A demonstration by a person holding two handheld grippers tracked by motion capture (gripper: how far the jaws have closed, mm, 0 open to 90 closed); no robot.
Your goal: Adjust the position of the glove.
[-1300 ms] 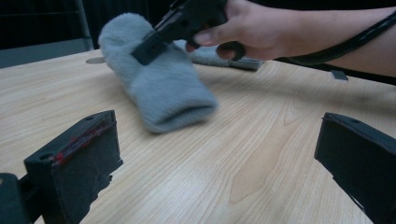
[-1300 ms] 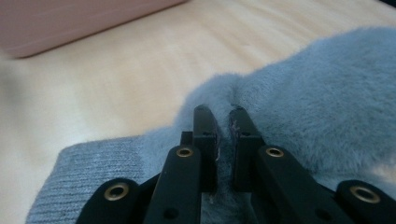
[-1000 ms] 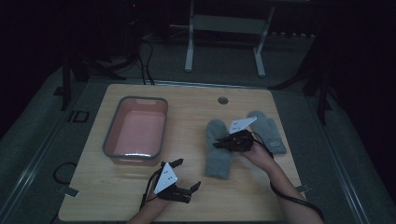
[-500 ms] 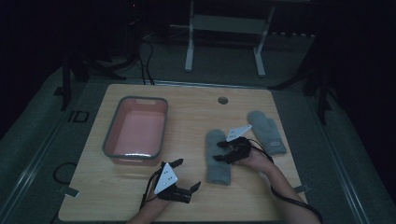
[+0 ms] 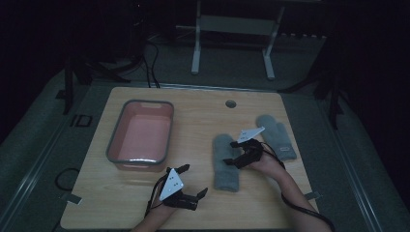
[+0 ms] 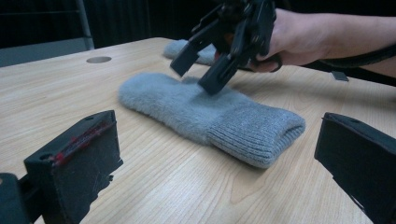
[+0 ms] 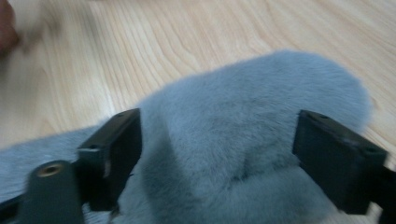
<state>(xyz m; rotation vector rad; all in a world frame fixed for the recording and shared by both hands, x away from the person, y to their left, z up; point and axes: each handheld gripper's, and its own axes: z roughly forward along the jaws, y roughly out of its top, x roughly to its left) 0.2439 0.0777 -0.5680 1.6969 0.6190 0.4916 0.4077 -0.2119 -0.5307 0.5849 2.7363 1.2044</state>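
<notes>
Two grey knitted mittens lie on the wooden table. The nearer mitten (image 5: 226,166) lies lengthwise at centre right, and the other mitten (image 5: 276,135) is farther right. My right gripper (image 5: 231,153) is open and lowered onto the nearer mitten's fluffy upper part (image 7: 243,102), one jaw on each side of it (image 7: 229,154). My left gripper (image 5: 193,180) stands open near the table's front edge with nothing between its jaws (image 6: 224,144). It faces the nearer mitten's ribbed cuff (image 6: 261,130). The right gripper (image 6: 201,70) and the hand holding it show beyond.
A pink tub with a grey rim (image 5: 114,140) stands at the left of the table. A round cable hole (image 5: 230,103) is near the far edge. A table frame (image 5: 232,29) stands on the floor behind.
My right gripper has shifted slightly toward the person and come down onto the nearer mitten. The left gripper has stayed put.
</notes>
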